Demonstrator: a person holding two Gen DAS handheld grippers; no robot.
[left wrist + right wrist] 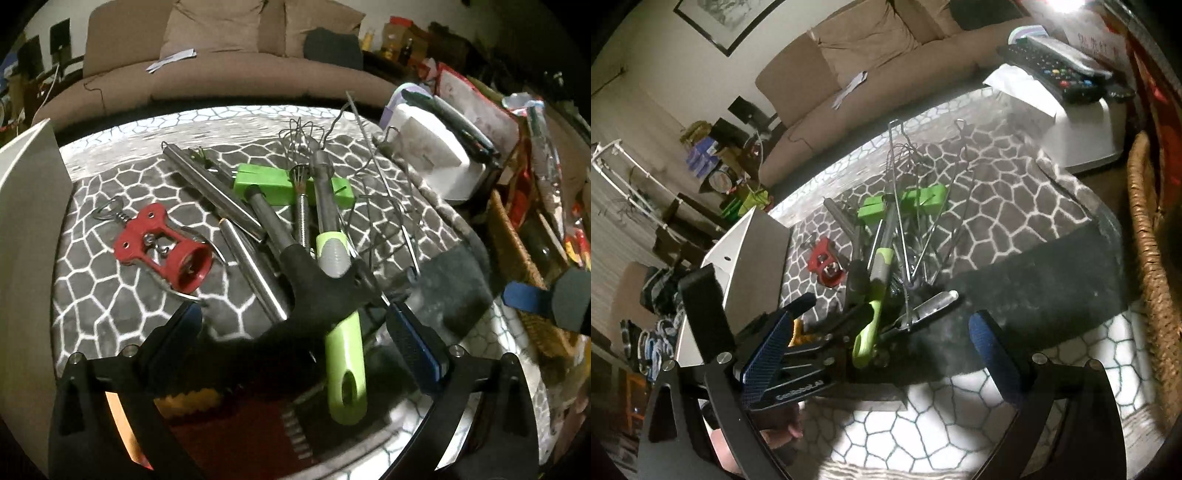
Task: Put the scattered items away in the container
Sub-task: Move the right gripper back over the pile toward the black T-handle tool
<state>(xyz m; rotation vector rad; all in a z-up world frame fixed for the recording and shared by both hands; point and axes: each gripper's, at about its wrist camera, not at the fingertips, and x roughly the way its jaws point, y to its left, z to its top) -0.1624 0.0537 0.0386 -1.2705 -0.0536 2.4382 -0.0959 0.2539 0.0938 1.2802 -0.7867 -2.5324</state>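
Note:
A pile of kitchen tools lies on a grey honeycomb-patterned cloth (110, 295): a red corkscrew (162, 247), a green block (280, 184), steel tongs (218, 195), a whisk (303, 136), a black-handled tool (317, 291) and a green-handled utensil (343, 354). My left gripper (295, 332) is open, its jaws on either side of the black and green handles. My right gripper (882, 332) is open, behind the pile; the left gripper (798, 332) lies in front of it. A white container (753, 251) stands left of the pile, also at the left edge of the left wrist view (26, 184).
A white box (439, 158) with remote controls (1060, 70) on it stands at the back right. A wicker basket (1148, 258) borders the right side. A brown sofa (221, 66) stands behind the table. A dark mat (1034, 273) lies on the cloth.

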